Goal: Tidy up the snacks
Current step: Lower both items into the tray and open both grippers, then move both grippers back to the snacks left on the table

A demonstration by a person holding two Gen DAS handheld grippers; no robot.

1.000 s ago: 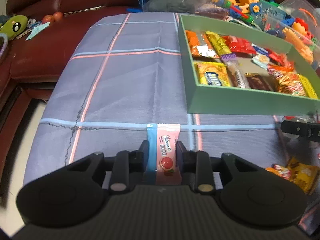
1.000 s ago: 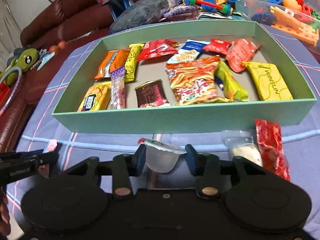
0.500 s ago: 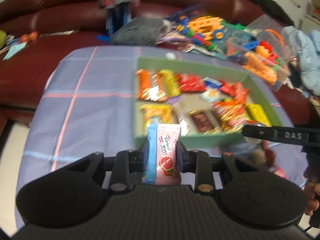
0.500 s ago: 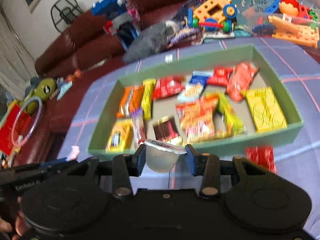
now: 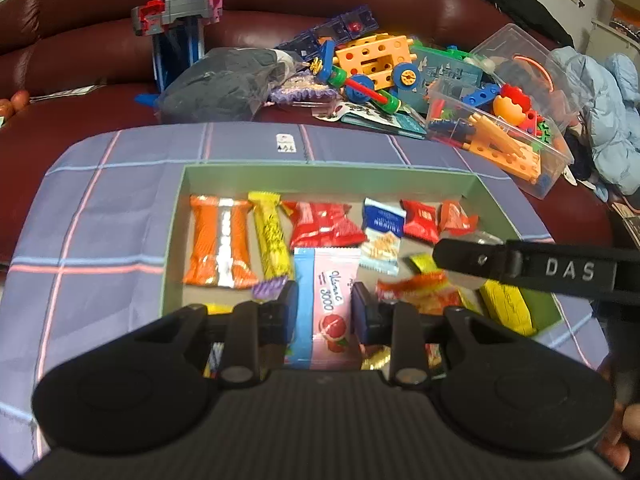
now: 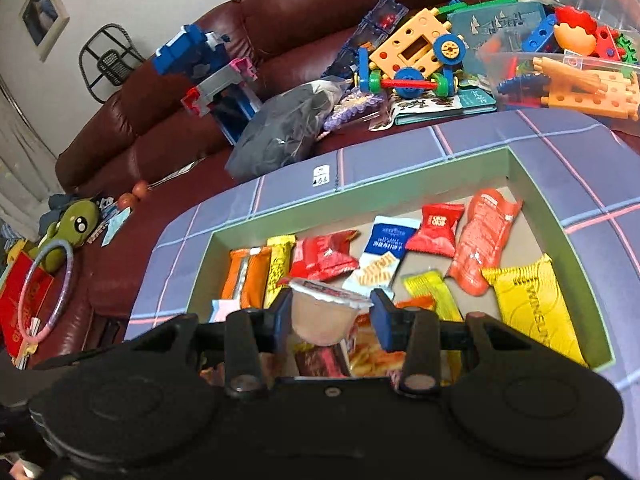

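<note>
A green box (image 5: pixel 320 178) on the plaid cloth holds several snack packets; it also shows in the right wrist view (image 6: pixel 360 196). My left gripper (image 5: pixel 325 312) is shut on a pink and blue sachet (image 5: pixel 328 300) and holds it above the box's near middle. My right gripper (image 6: pixel 331 314) is shut on a small clear jelly cup (image 6: pixel 326 314) and holds it over the box's near left part. A finger of the right gripper (image 5: pixel 520 268) crosses the left wrist view at the right, above the box.
Beyond the box a maroon sofa (image 6: pixel 360 8) carries toys, a dark plastic bag (image 5: pixel 228 80) and a clear tub of building pieces (image 5: pixel 500 128). A white tag (image 5: pixel 286 143) lies on the cloth behind the box. The plaid cloth (image 5: pixel 100 208) spreads left of the box.
Both grippers have risen and moved forward from in front of the box to above its inside, each still holding its snack. The left gripper also swung right toward the box.
</note>
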